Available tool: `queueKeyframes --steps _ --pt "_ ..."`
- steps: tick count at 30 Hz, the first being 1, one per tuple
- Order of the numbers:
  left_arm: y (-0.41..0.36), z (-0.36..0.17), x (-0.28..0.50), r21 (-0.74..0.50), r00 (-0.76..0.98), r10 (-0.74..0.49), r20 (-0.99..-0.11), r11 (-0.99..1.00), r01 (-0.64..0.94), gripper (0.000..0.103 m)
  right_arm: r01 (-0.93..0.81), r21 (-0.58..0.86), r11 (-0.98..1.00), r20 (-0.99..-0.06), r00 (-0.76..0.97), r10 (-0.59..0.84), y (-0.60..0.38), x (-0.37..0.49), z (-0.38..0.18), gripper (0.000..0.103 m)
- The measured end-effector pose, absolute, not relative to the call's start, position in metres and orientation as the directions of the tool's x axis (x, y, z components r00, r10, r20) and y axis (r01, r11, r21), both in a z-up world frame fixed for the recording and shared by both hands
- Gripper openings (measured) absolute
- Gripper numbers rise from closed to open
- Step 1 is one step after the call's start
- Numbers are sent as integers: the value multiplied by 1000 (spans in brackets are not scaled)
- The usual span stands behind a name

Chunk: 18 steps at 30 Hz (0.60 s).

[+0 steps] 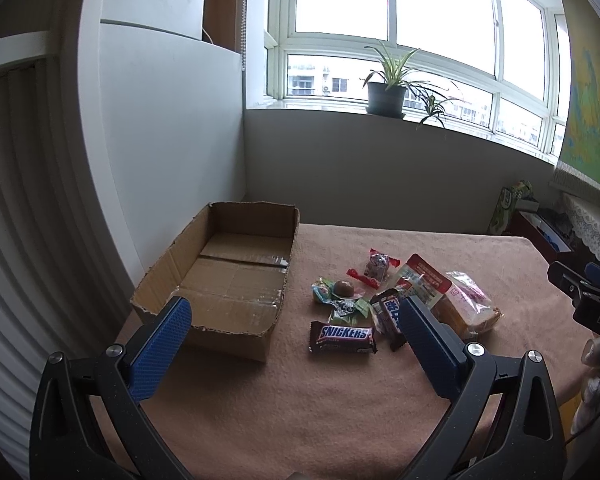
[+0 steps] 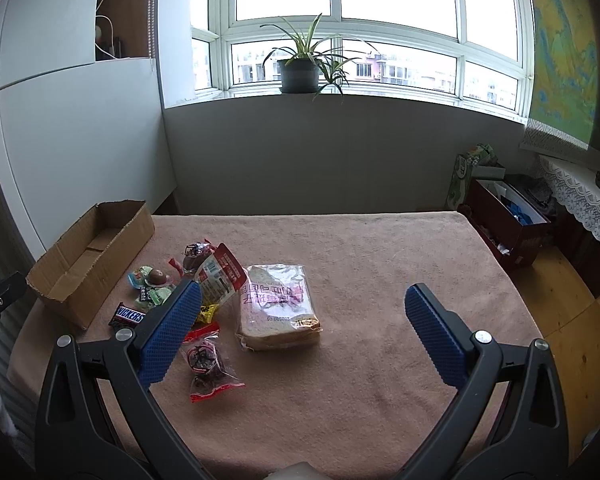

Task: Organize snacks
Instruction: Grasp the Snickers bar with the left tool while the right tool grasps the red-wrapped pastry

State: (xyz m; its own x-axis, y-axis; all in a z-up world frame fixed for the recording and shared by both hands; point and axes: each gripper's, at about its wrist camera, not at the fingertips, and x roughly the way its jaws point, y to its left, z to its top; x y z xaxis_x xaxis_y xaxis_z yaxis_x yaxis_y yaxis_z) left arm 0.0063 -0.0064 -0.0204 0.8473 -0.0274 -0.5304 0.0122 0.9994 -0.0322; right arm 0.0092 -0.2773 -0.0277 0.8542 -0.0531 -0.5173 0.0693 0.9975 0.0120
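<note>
Both hand-held grippers are hovering over the cloth-covered surface [image 2: 360, 240], empty. The left hand-held gripper [image 1: 296, 320] and right hand-held gripper [image 2: 304, 308] are each spreading their textured blue pads wide apart. Wrapped snacks, including a Snickers bar [image 1: 343, 336] and bagged sliced bread [image 2: 278, 308], are lying loose beside an open cardboard box [image 1: 220, 276].

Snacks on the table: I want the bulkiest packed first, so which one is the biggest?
The bagged sliced bread, lying flat at the right edge of the pile. It is a thick clear-wrapped loaf, while the others are small sweets, bars and flat packets.
</note>
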Motion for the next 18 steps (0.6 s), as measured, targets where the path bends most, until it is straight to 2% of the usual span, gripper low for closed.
queueKeyframes --steps 10,18 --pt "-2 -47 13 -53 800 -55 -597 998 29 103 -15 31 999 -576 817 30 -277 11 -51 103" --pt "-16 -75 21 -106 729 -148 -668 989 105 98 -126 87 988 -646 748 153 -256 19 -81 103"
